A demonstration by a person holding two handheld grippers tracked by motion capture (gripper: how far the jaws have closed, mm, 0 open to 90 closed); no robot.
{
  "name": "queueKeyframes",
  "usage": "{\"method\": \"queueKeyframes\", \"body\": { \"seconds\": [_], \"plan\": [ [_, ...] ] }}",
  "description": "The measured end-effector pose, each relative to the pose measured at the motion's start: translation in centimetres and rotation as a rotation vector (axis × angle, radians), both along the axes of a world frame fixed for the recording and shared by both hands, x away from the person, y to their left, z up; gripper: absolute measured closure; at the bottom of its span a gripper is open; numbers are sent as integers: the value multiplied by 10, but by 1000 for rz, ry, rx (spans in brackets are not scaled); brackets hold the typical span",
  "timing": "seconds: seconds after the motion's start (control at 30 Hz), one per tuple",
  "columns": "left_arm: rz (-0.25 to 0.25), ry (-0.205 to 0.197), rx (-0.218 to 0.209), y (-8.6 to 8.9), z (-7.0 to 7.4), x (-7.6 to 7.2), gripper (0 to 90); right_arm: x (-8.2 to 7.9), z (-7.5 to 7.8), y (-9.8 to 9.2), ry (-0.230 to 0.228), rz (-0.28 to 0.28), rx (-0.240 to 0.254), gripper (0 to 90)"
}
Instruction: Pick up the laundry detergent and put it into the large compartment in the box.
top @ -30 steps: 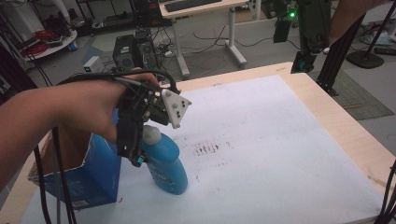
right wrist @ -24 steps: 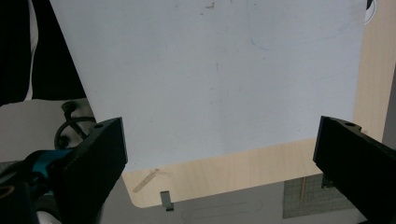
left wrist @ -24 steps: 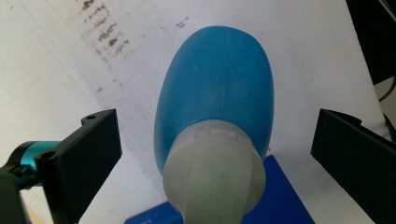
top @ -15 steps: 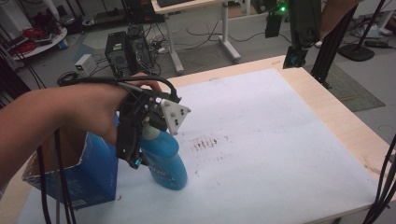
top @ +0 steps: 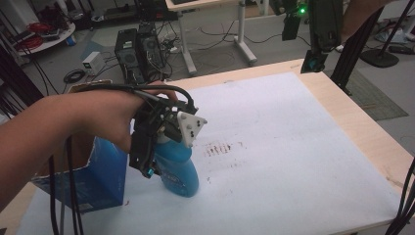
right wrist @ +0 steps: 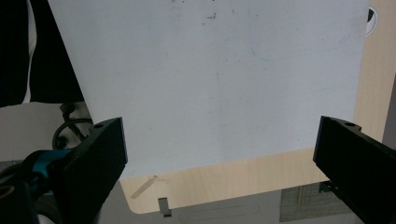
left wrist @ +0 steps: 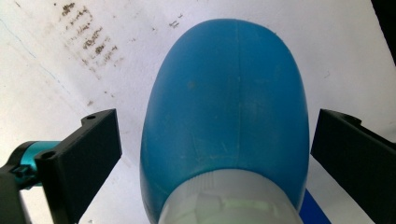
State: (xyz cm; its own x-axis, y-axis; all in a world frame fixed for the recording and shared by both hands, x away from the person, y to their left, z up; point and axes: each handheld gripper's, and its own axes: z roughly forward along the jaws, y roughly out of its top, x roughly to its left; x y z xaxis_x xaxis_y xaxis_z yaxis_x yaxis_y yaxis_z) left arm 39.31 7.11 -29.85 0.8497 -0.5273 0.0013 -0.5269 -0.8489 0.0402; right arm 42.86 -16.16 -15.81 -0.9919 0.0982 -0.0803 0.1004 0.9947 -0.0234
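Bottle stands out beside box | left gripper wide around bottle - no squeeze yet | right gripper wide, holding nothing, far beyond bottle - grab left

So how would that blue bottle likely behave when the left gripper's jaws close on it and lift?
The blue bottle has smooth, rounded plastic sides, so it may slip between the flat jaws of the left gripper. It stands upright on a narrow base, so a sideways nudge could tip it. Its walls probably flex a little.
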Motion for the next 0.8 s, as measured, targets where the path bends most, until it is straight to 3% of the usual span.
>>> {"method": "queueKeyframes", "body": {
  "seconds": [0.33, 0.4, 0.53, 0.8],
  "plan": [
    [11, -4, 18, 1, 0, 4, 35, 1, -2, -2, 2, -2, 3, 19],
    [16, 10, 31, 1, 1, 3, 123, 1, -2, -2, 1, -9, -2, 19],
    [15, 5, 21, 0, 1, 1, 123, 1, -2, -1, 1, -6, 4, 19],
    [6, -1, 42, -2, 0, 0, 191, 1, -2, -1, 0, 3, 2, 19]
  ]
}}
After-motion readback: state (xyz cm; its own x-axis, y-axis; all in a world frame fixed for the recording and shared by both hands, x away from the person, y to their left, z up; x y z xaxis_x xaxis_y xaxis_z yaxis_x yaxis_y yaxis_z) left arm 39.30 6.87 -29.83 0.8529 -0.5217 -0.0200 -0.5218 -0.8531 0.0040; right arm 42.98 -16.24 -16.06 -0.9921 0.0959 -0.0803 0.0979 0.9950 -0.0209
